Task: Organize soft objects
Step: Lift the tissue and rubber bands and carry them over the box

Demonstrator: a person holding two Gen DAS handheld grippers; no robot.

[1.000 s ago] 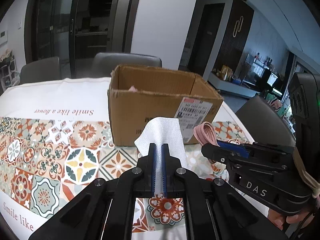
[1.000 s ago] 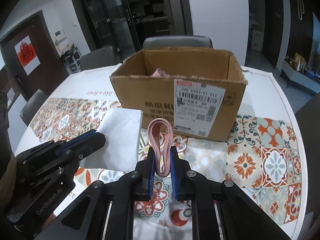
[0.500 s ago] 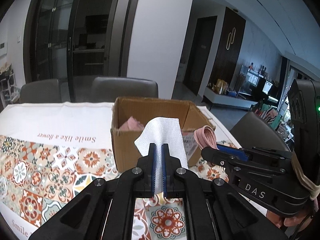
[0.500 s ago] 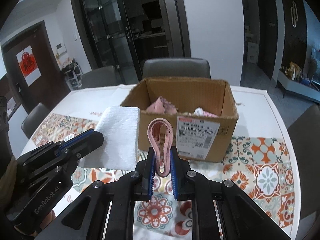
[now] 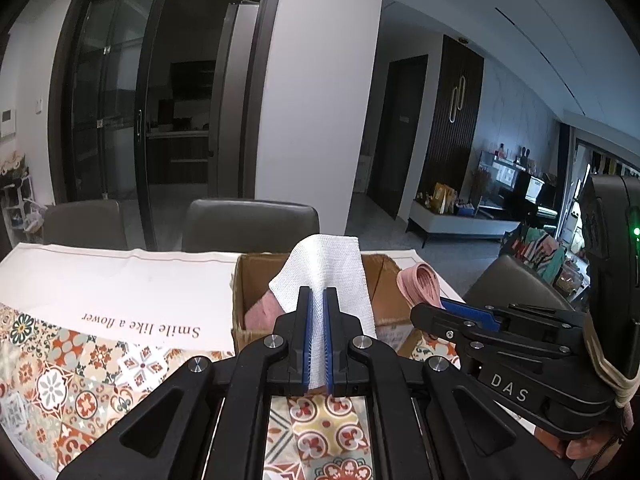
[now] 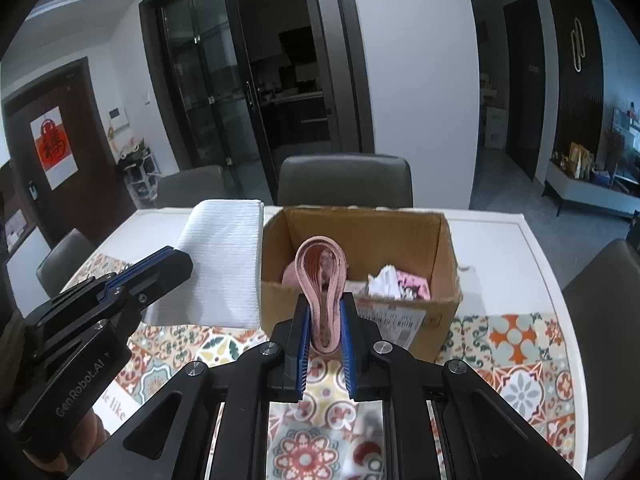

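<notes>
My left gripper is shut on a folded white cloth, which sticks up above the jaws. From the right wrist view the same white cloth hangs left of the box, held by the left gripper. My right gripper is shut on a looped pink band; that pink band shows at the right gripper in the left wrist view. An open cardboard box stands just beyond both grippers, with pink and white soft items inside. The cardboard box is partly hidden by the cloth.
The table wears a patterned tile cloth with a white border. Grey chairs stand behind the table, another chair at the right edge. A hand grips the right gripper's handle.
Both grippers have risen with their loads and tilted up, so the box now sits lower in view and its inside shows. Grips are unchanged.
</notes>
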